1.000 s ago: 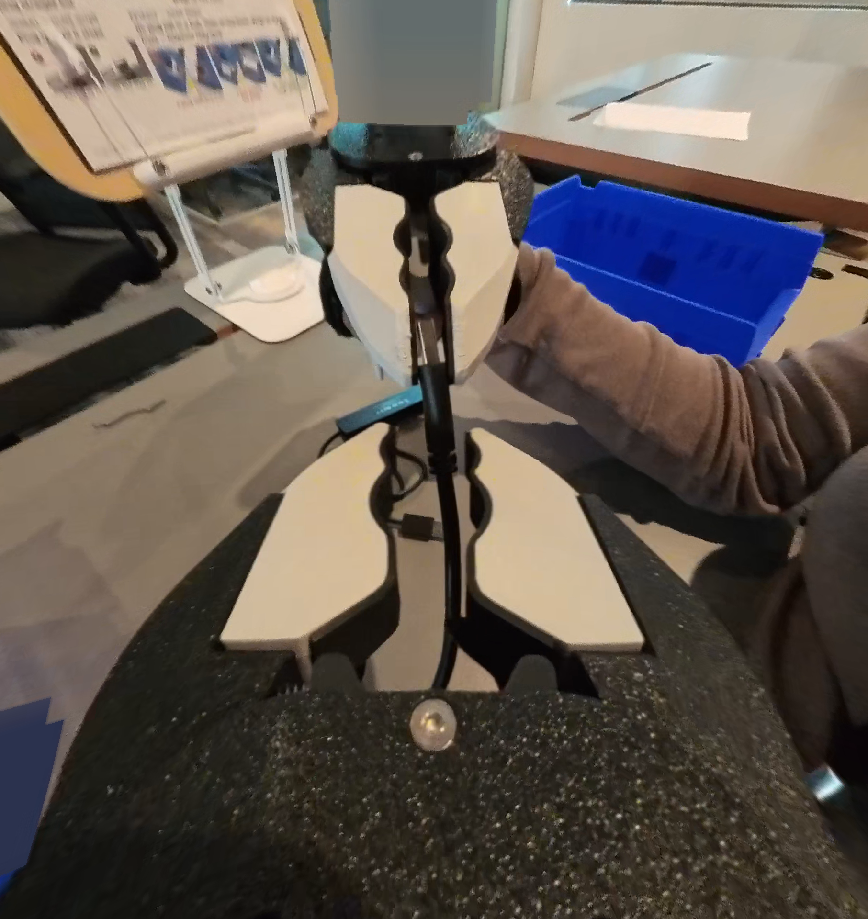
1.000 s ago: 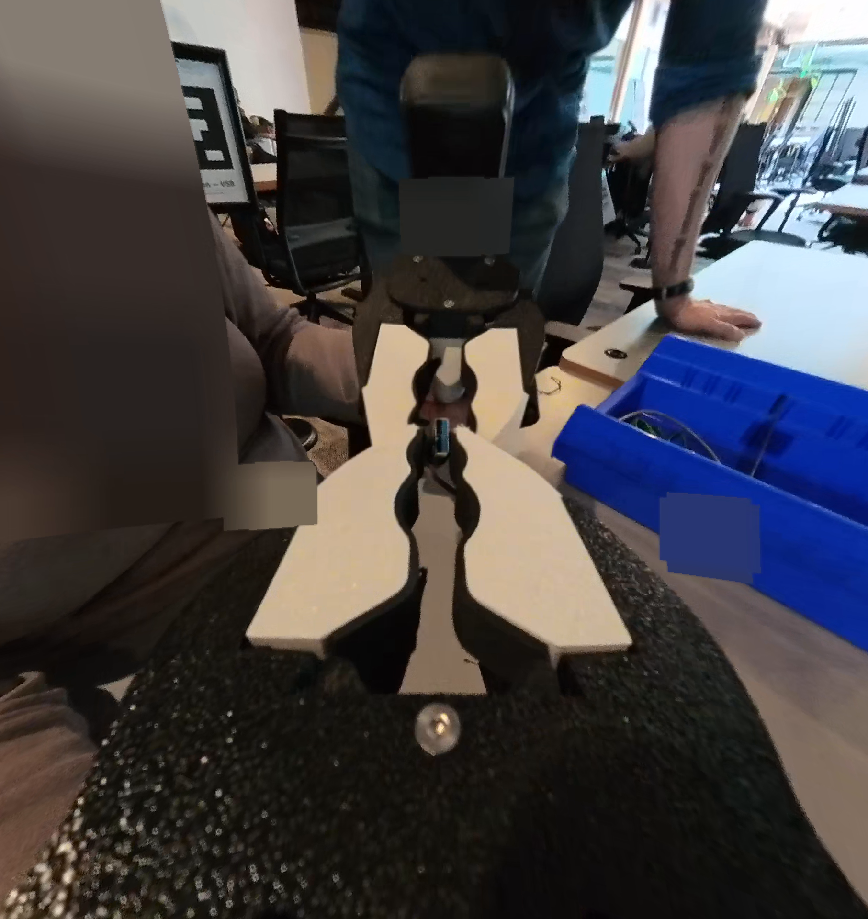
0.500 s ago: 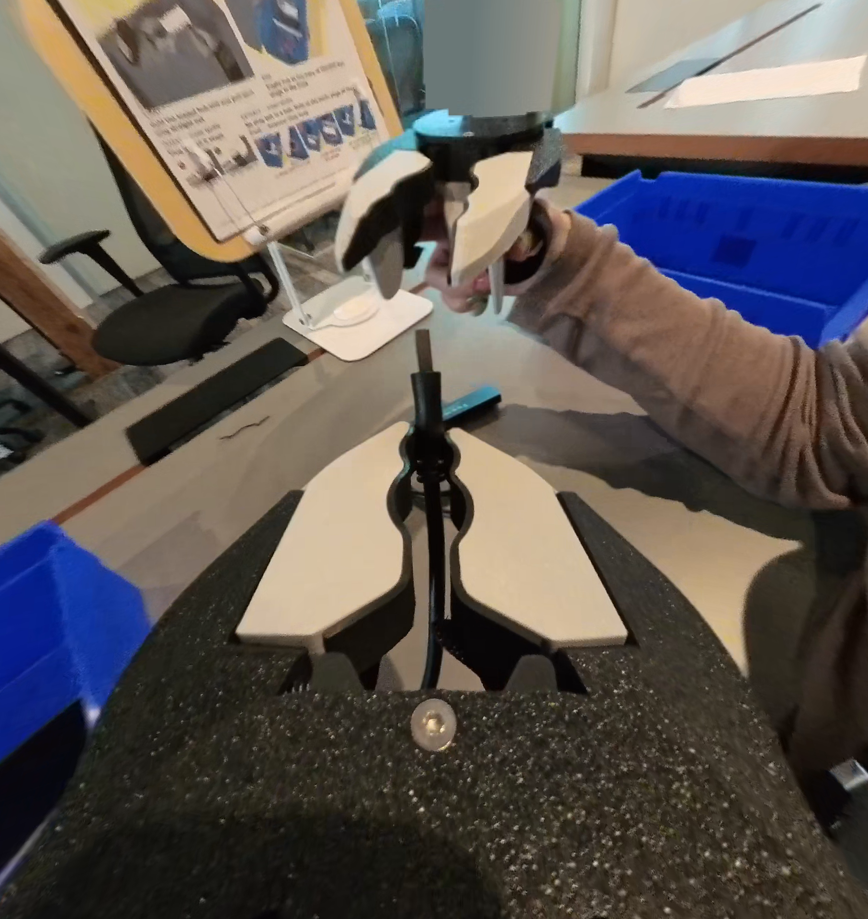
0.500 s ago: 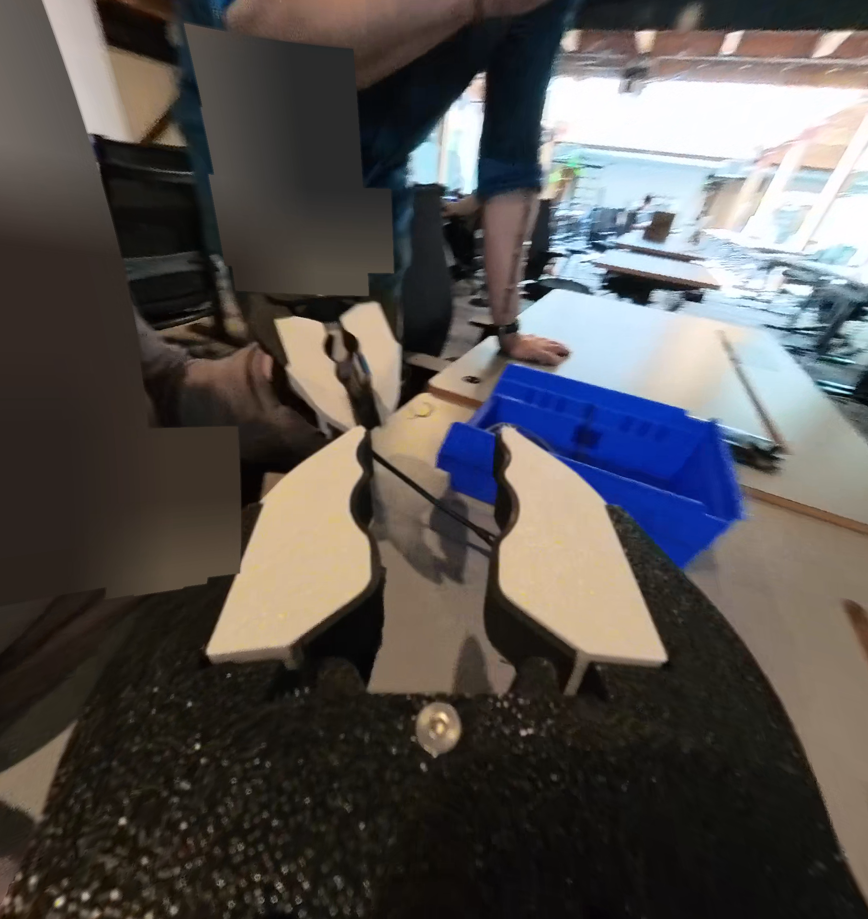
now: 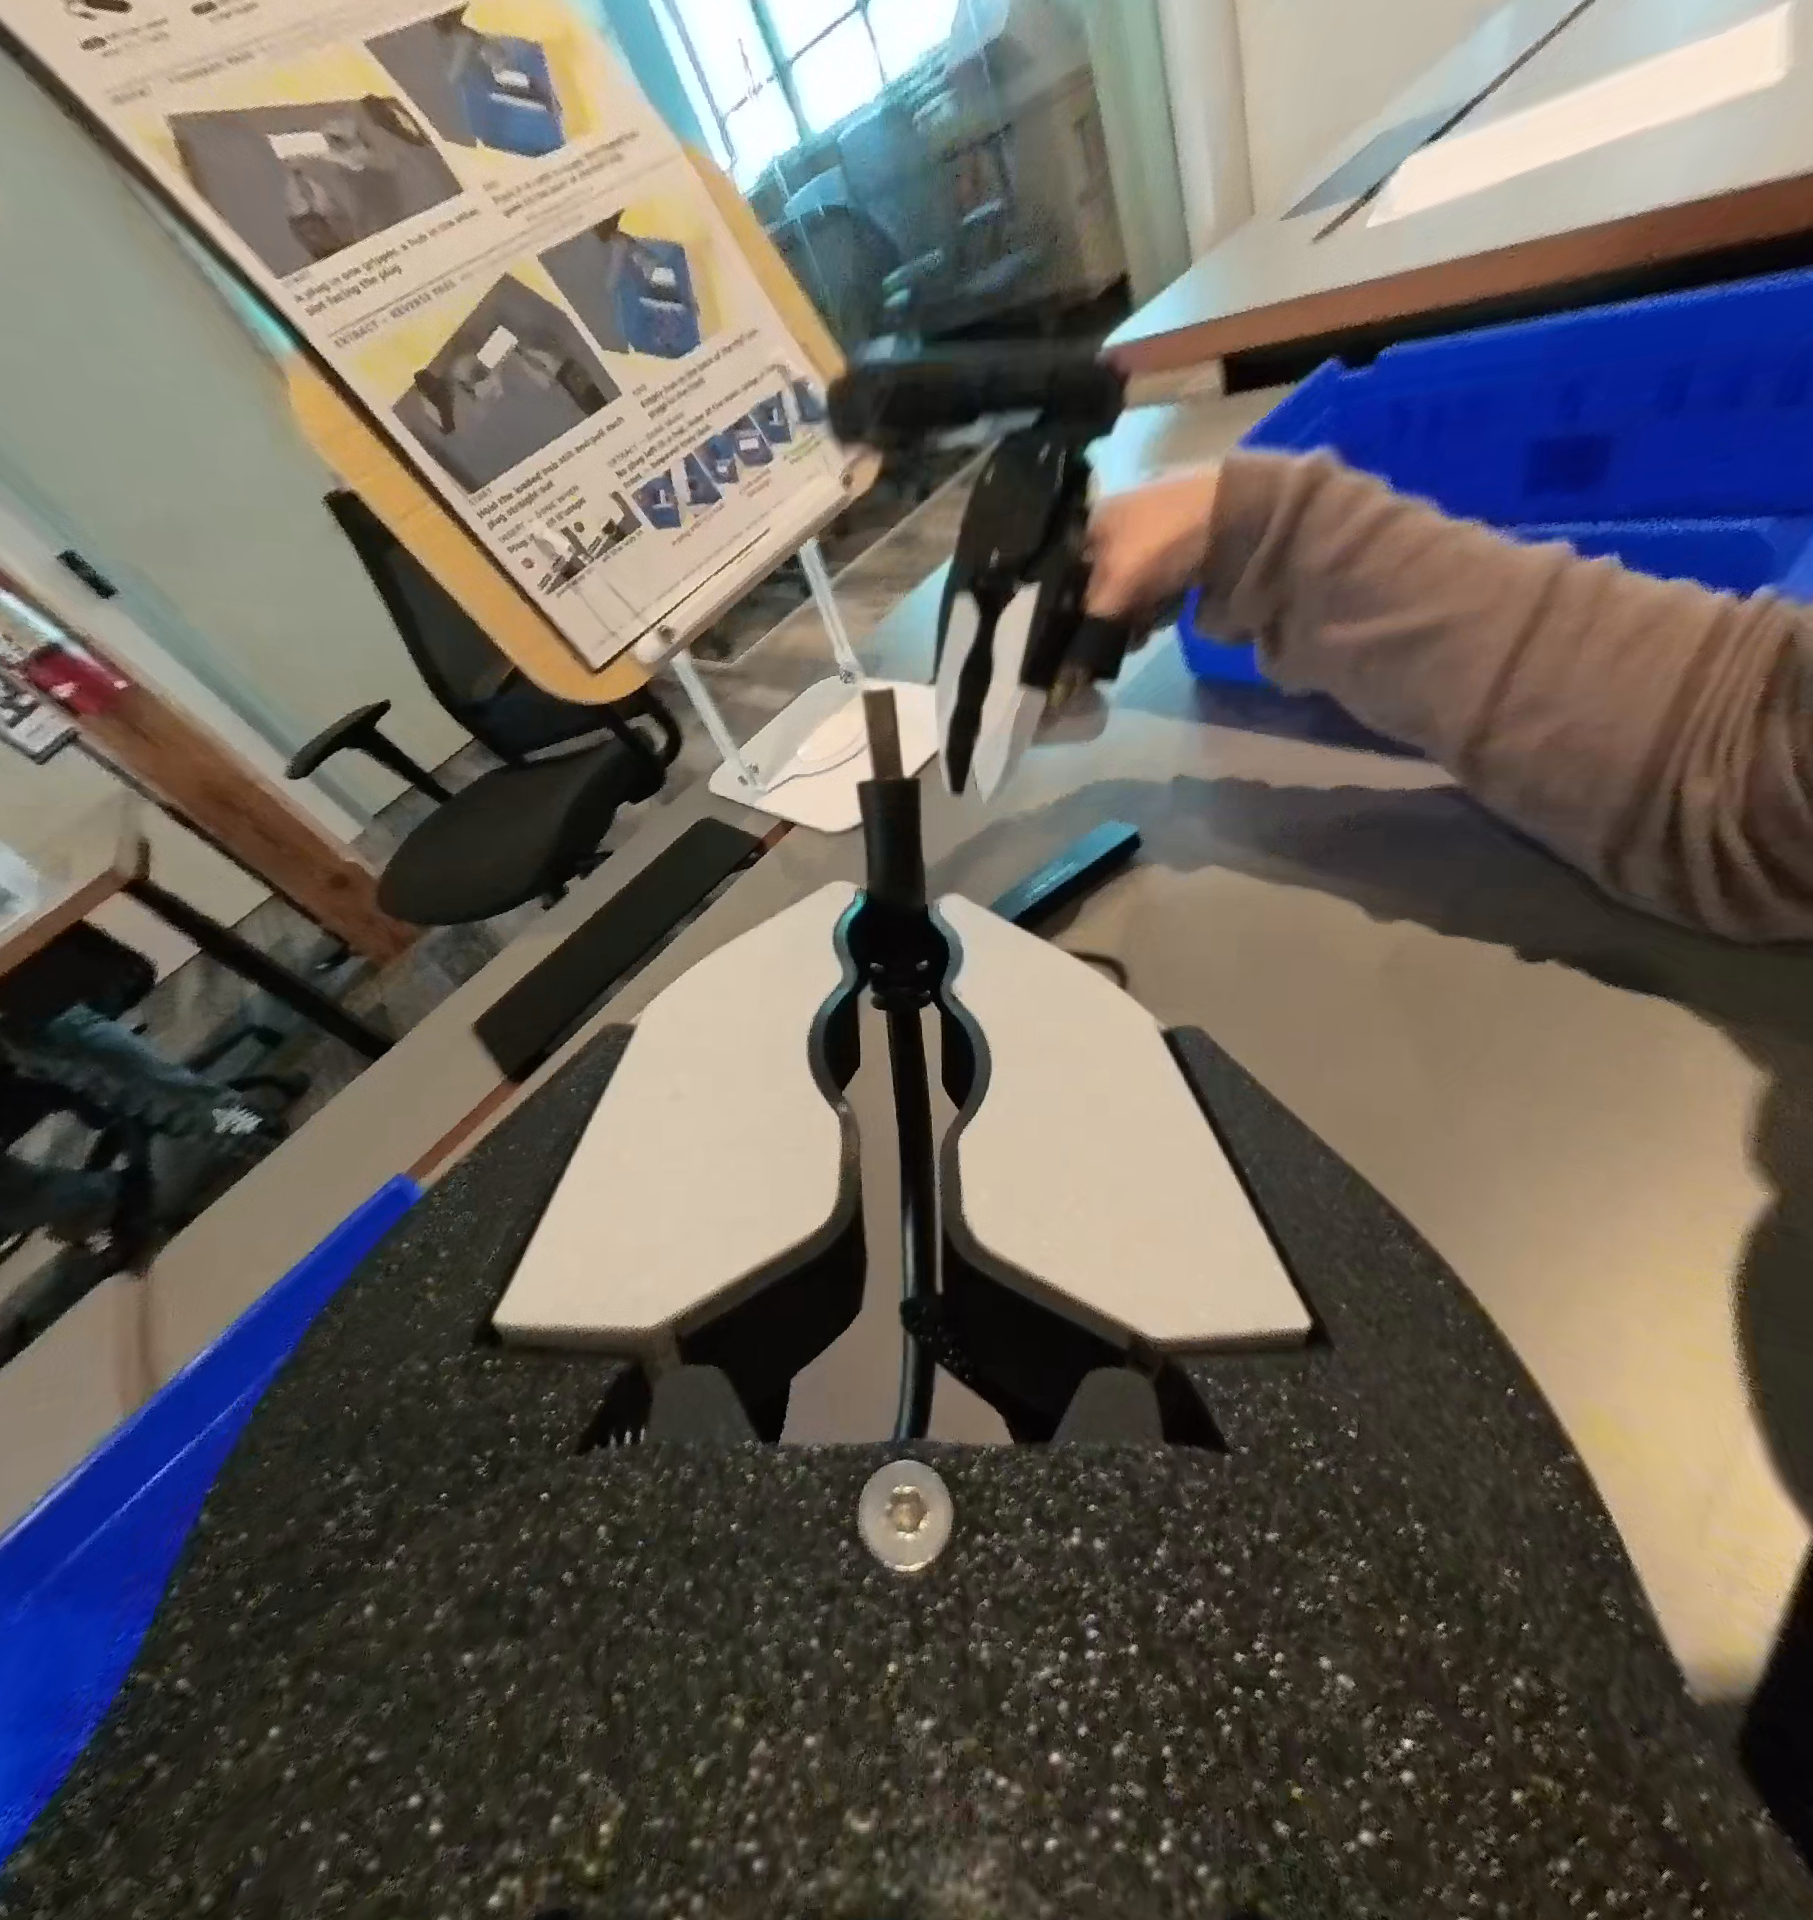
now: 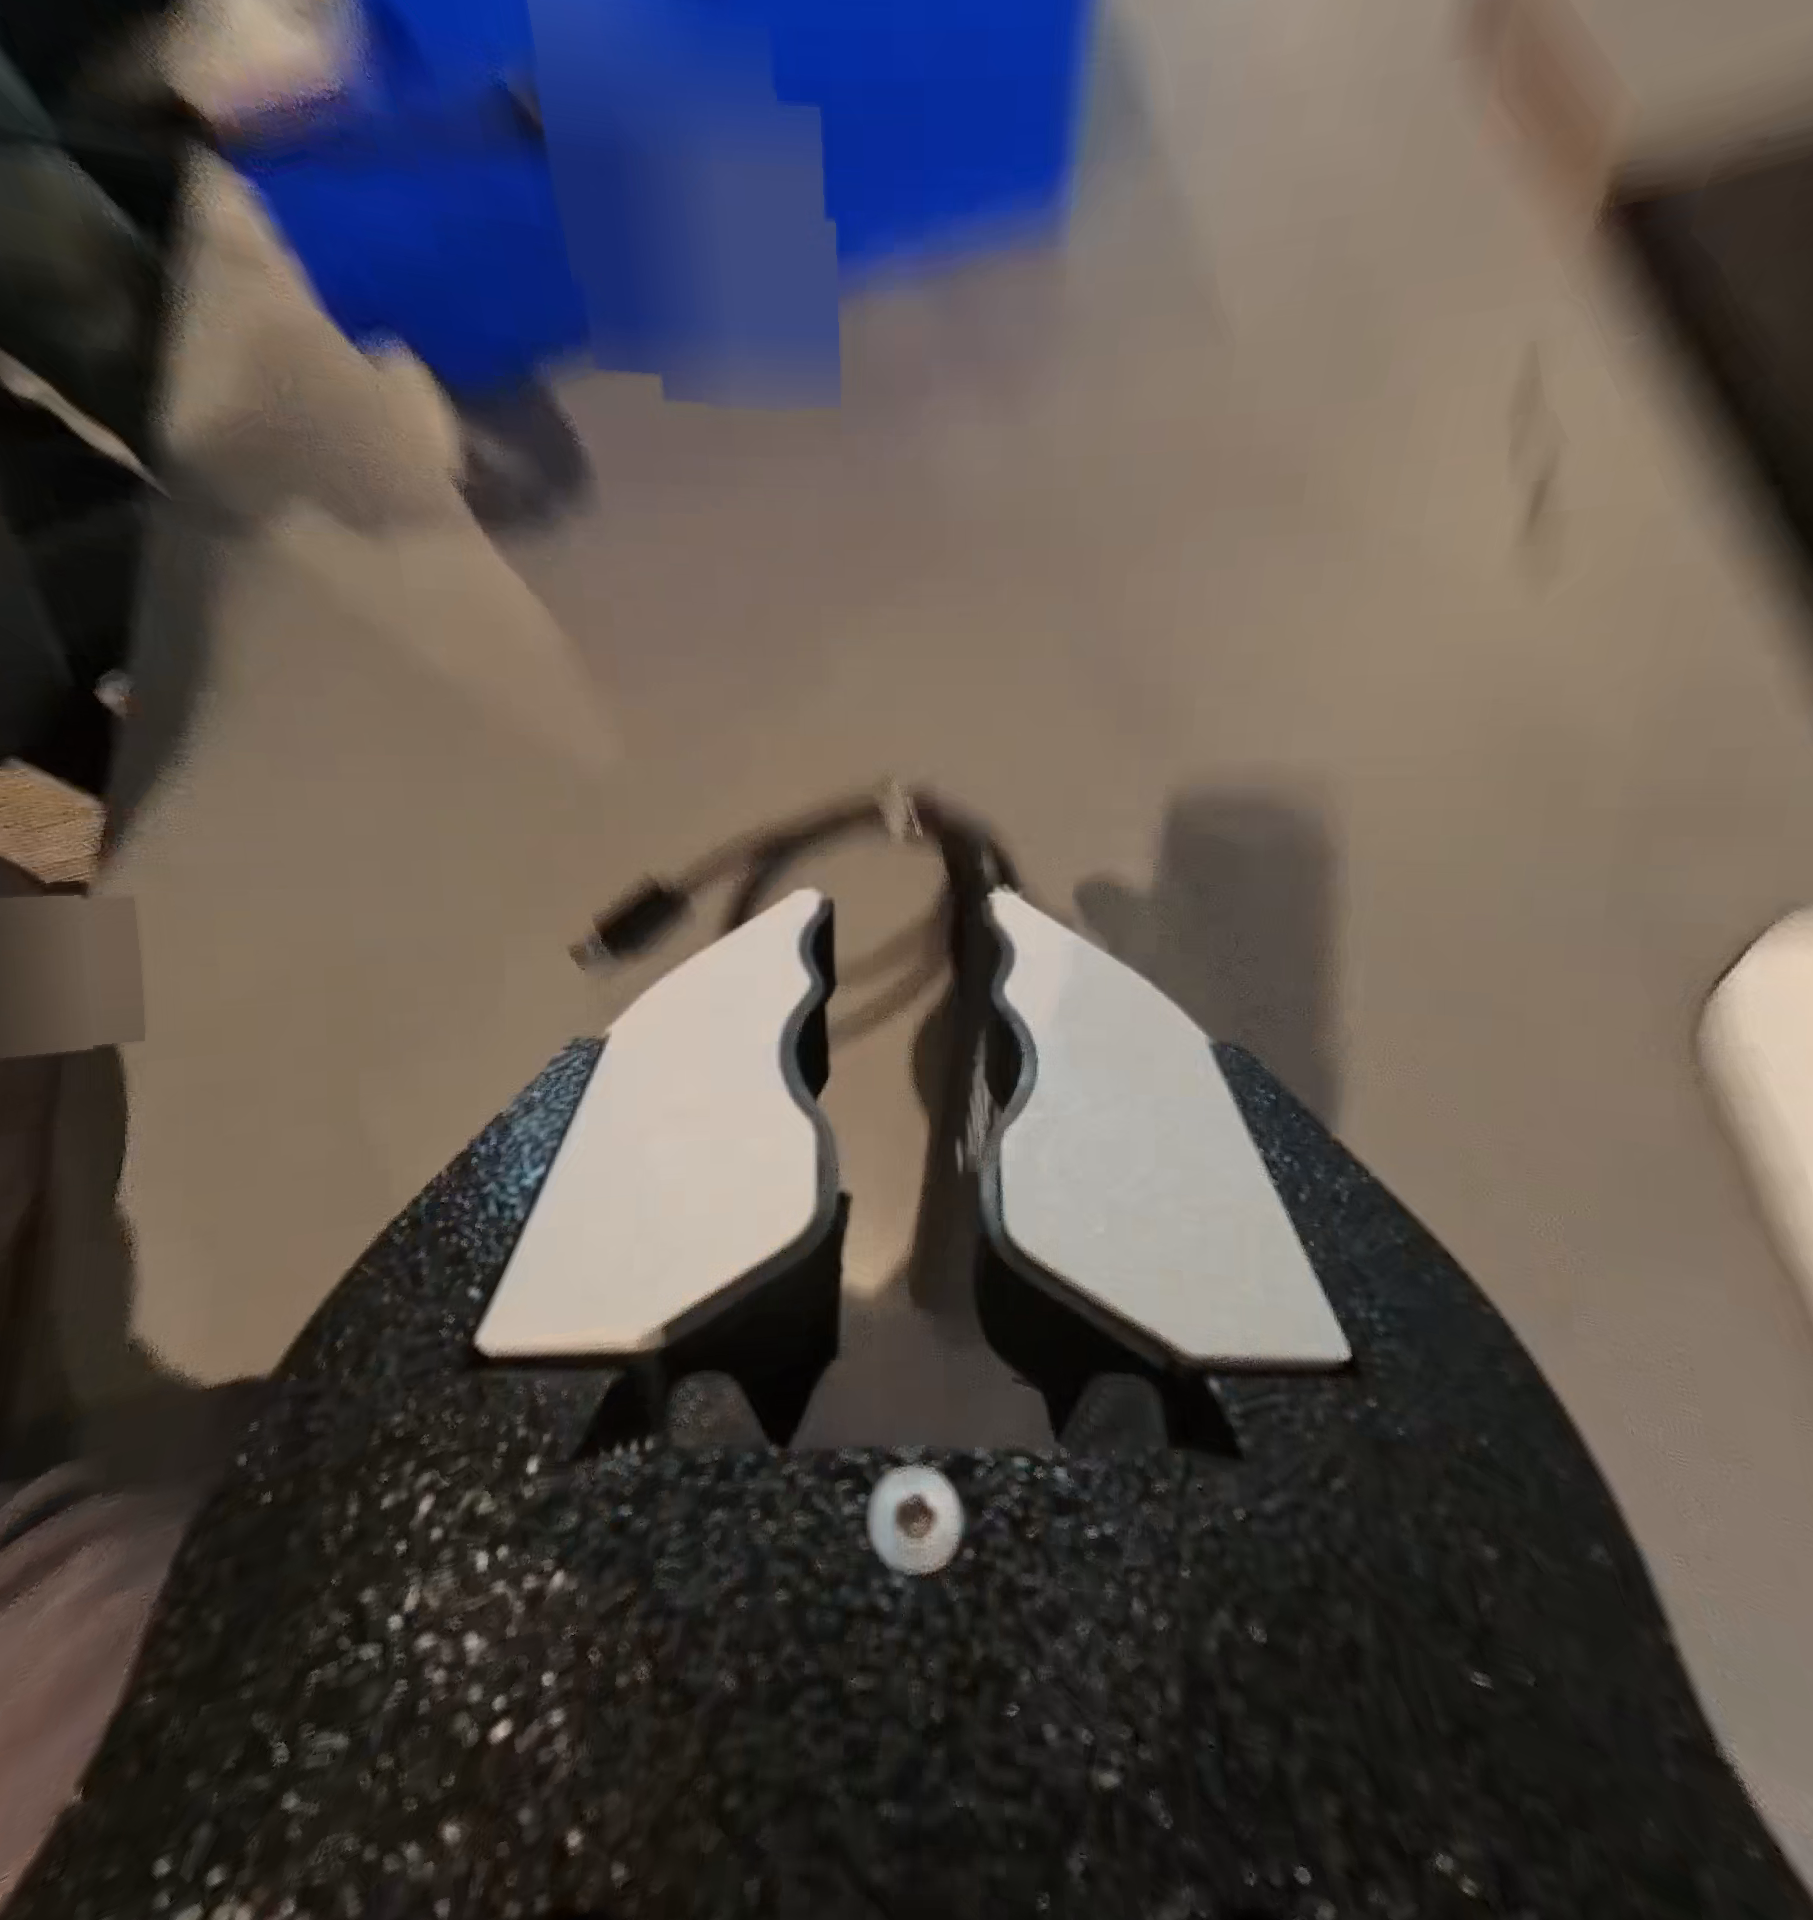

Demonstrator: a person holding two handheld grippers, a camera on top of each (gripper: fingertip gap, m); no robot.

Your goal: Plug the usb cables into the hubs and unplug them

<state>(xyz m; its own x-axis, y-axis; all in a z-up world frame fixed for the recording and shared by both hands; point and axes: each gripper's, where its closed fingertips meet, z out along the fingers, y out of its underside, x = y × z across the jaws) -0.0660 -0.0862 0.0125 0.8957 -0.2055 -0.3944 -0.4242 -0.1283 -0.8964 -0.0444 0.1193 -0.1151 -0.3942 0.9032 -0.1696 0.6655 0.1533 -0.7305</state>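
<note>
left gripper (image 5: 897,914) clenched on black USB cable (image 5: 907,1143), plug upright at frame centre | USB hub (image 5: 1066,873) flat on table (image 5: 1401,1091), right of centre | right gripper (image 6: 907,914) released, blurred, over loose cable (image 6: 777,862) | blue bin (image 5: 1608,436) upper right

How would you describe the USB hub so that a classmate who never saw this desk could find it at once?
Start at the grey table in the left wrist view, just beyond the left gripper shut on a USB cable. The USB hub lies flat there, right of the plug. It is the only slim dark bar near the white stand base.
</note>
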